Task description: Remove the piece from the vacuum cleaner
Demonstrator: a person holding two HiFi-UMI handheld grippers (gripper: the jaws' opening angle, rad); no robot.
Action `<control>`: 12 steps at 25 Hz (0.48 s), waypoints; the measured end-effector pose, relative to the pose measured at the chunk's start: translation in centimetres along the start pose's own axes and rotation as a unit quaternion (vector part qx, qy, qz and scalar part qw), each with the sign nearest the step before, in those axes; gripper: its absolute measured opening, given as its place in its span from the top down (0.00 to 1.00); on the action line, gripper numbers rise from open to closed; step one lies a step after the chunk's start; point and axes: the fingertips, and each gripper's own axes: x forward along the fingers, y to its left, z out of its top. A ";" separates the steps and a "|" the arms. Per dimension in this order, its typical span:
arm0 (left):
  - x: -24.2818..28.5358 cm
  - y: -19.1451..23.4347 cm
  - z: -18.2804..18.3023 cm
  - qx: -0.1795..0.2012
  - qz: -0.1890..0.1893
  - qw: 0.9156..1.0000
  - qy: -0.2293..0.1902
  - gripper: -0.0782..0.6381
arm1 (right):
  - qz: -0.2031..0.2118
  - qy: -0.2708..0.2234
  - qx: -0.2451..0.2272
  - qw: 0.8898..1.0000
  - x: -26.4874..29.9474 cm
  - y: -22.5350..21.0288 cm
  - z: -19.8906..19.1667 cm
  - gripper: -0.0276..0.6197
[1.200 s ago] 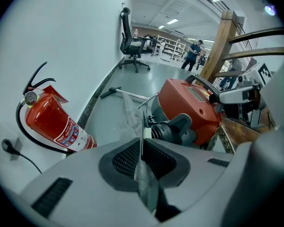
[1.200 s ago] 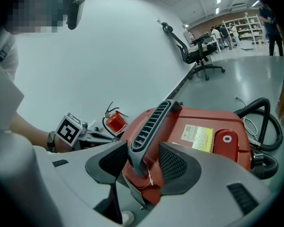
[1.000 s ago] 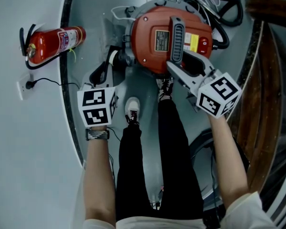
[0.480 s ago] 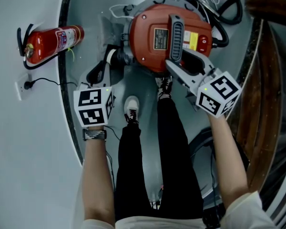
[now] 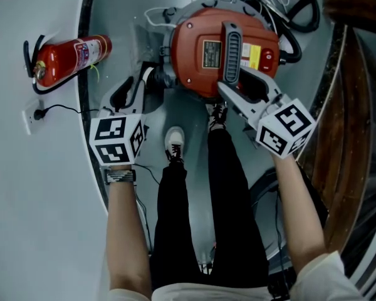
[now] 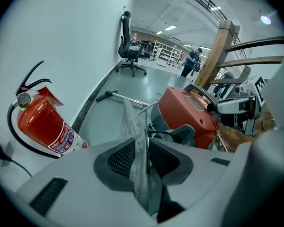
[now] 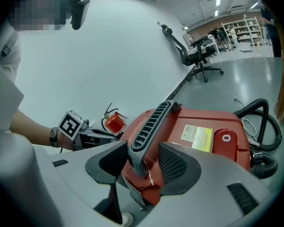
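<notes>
The red vacuum cleaner [image 5: 200, 49] stands on the floor ahead of my feet, its grey handle [image 5: 230, 49] running across its top. My right gripper [image 5: 233, 79] is shut on the near end of that handle [image 7: 151, 122], one pad on each side. At the vacuum's left side, my left gripper [image 5: 138, 83] has a thin grey sheet-like piece [image 6: 132, 122] pinched between its pads [image 6: 118, 157]. Its jaws have just been opening a little, and the piece still fills the narrow gap. The piece reaches up towards the vacuum's body [image 6: 189, 110].
A red fire extinguisher [image 5: 69, 56] lies by the wall at the left, above a wall socket [image 5: 34, 113] with a plugged cord. A black hose [image 5: 288, 11] coils behind the vacuum. Wooden beams [image 5: 351, 105] stand at the right. My shoes [image 5: 173, 144] are close below the vacuum.
My left gripper has drawn slightly to the left, away from the vacuum's side, with the thin piece in it. The right gripper and the vacuum have stayed put.
</notes>
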 end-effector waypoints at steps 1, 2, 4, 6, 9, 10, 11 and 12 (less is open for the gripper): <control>0.2 0.1 0.5 0.000 0.001 1.000 -0.003 0.76 | 0.000 -0.001 -0.001 1.000 0.0 0.0 0.0 0.63; 0.5 0.1 1.0 0.001 0.002 1.000 -0.004 0.76 | 0.000 -0.001 -0.001 1.000 0.0 0.0 0.0 0.63; 1.2 0.0 1.8 0.007 0.005 1.000 -0.001 0.75 | -0.001 0.000 -0.002 1.000 -0.1 0.0 0.0 0.63; 1.7 -0.1 2.3 0.013 0.009 1.000 0.004 0.74 | 0.000 0.002 -0.002 1.000 -0.1 0.0 -0.1 0.63; 2.0 -0.1 2.2 0.009 0.018 1.000 0.012 0.73 | 0.002 0.004 -0.003 1.000 -0.1 0.1 -0.1 0.63; 2.2 0.0 2.2 0.005 0.022 1.000 0.014 0.73 | 0.002 0.004 -0.003 1.000 -0.1 0.1 -0.1 0.63; 2.3 0.1 2.1 0.001 0.025 1.000 0.017 0.72 | 0.002 0.005 -0.003 1.000 -0.1 0.1 -0.1 0.63; 2.4 0.2 2.0 -0.003 0.026 0.999 0.020 0.71 | 0.003 0.006 -0.002 1.000 -0.1 0.1 -0.1 0.63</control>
